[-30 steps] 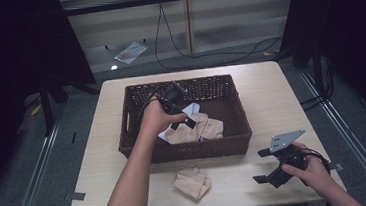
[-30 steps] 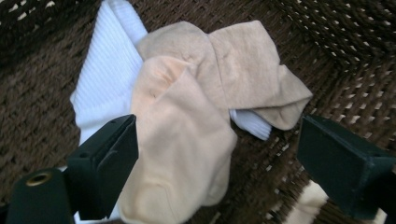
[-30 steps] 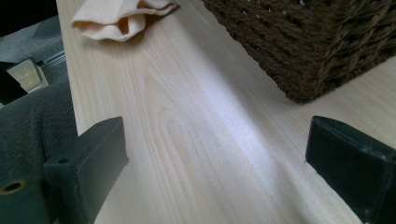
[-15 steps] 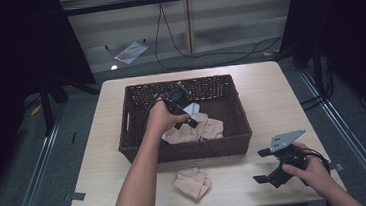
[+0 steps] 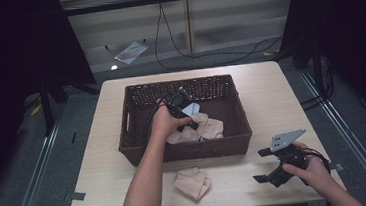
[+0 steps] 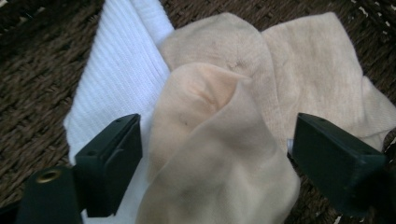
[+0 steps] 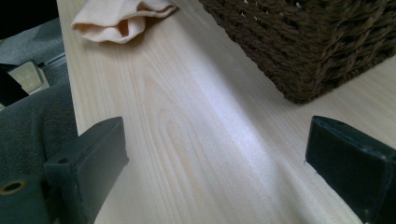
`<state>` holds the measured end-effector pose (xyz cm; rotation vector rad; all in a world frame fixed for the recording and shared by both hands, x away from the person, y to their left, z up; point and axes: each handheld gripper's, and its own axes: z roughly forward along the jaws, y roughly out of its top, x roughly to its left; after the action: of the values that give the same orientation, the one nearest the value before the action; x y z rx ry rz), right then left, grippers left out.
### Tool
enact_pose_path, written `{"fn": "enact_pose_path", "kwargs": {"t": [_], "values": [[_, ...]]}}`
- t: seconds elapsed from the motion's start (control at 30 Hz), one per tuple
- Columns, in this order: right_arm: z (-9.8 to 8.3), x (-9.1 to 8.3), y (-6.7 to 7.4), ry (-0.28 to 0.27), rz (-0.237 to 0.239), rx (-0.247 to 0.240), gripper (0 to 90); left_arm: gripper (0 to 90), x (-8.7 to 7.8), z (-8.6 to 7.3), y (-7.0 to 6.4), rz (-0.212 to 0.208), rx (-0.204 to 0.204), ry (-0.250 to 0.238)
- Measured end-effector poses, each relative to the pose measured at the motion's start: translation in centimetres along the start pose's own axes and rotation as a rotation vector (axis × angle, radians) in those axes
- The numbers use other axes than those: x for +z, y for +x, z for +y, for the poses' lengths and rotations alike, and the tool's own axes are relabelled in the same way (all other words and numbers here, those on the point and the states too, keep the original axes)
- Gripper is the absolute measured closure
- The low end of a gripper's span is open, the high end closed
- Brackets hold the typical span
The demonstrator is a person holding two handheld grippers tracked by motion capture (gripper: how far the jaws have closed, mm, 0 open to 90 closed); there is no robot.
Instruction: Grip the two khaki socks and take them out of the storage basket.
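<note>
My left gripper hangs inside the wicker basket, jaws spread wide and just now narrowing, a fold of beige sock between them with the pads not yet pressing it; a white ribbed sock lies beside it. Another beige sock rests on the table. My right gripper sits low, jaws apart, empty. I read no writing anywhere
</note>
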<state>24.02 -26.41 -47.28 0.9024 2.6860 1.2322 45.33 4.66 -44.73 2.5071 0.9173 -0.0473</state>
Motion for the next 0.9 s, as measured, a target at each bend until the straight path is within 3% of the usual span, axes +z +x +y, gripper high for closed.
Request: {"fn": "enact_pose_path", "kwargs": {"t": [0.03,0.13,0.17,0.23,0.3,0.37,0.43,0.47,0.53,0.57,0.67,0.9], "values": [[0.0,0.0,0.0,0.0,0.0,0.0,5.1,17.8,0.1,-0.1,0.0,0.007,0.006,0.0],[0.0,-0.1,0.0,-0.005,0.003,0.001,5.1,34.2,0.5,-0.5,0.1,0.002,0.03,0.013],[0.0,-0.1,0.0,-0.006,0.003,0.003,5.1,38.5,0.5,-0.5,0.2,-0.005,0.056,0.027],[0.0,-0.1,0.0,-0.006,0.002,0.004,5.1,59.7,0.5,-0.5,-0.1,-0.001,0.089,0.029],[0.0,-0.1,0.0,-0.005,0.001,0.006,5.1,77.4,0.1,-0.5,-0.2,-0.03,0.067,0.036],[0.0,-0.1,-0.1,-0.007,0.003,0.004,5.1,84.7,-0.4,-0.4,-0.3,-0.038,0.057,0.077],[0.0,-0.1,0.0,-0.005,0.002,0.005,5.1,85.8,-0.9,-0.4,-0.5,-0.062,0.034,0.078],[0.0,-0.1,0.0,-0.005,0.002,0.005,5.1,85.9,-1.3,-0.3,-0.5,-0.056,0.03,0.097],[0.0,-0.1,0.0,-0.006,0.002,0.005,5.1,86.0,-2.5,-0.3,-0.6,-0.059,0.002,0.083],[0.0,-0.1,0.0,-0.006,0.002,0.005,5.1,86.0,-2.5,-0.3,-0.6,-0.059,0.002,0.083],[0.0,0.0,0.0,-0.003,0.0,0.001,5.1,85.9,-5.1,0.0,-0.8,-0.063,-0.006,0.053],[0.0,0.1,0.0,0.0,0.0,-0.001,5.2,85.8,-8.2,0.5,-1.8,-0.081,-0.016,0.024]]}}
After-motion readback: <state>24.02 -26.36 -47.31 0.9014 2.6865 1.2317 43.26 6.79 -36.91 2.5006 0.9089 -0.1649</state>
